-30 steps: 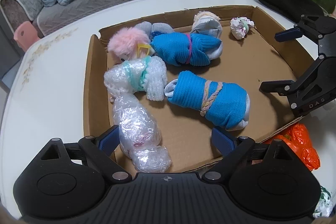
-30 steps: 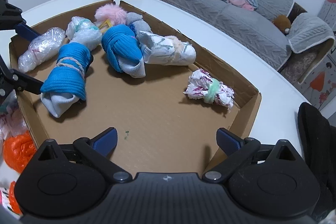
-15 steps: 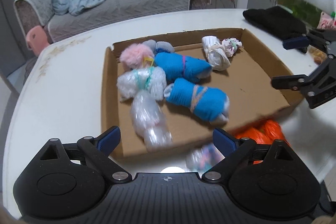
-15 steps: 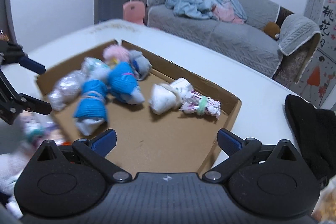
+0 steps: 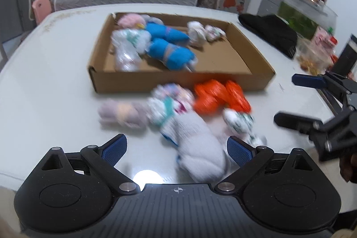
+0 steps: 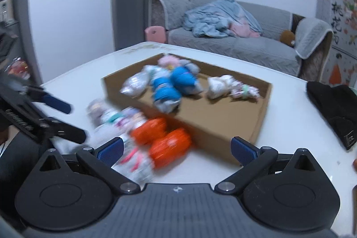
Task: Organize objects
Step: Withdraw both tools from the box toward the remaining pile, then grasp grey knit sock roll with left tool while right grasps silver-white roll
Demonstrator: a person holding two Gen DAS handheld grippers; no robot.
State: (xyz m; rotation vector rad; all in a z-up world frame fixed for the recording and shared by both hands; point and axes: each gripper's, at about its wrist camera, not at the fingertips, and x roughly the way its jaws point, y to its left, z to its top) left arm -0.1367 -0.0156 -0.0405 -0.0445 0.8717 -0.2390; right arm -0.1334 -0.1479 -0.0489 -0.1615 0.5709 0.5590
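Both tongs, left (image 5: 176, 147) and right (image 6: 177, 148), have backed off the box (image 5: 178, 79), spread and empty; loose bundles (image 5: 169, 104) by its near wall await sorting.

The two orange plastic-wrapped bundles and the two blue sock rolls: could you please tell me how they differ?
The orange plastic-wrapped bundles lie on the white table, outside the cardboard tray against its near wall; the blue sock rolls lie inside it. The orange ones look glossy, the blue ones look like soft fabric, each with a band around its middle. The orange pair is rounder, the blue pair longer. Both pairs lie side by side, untouched by either gripper.
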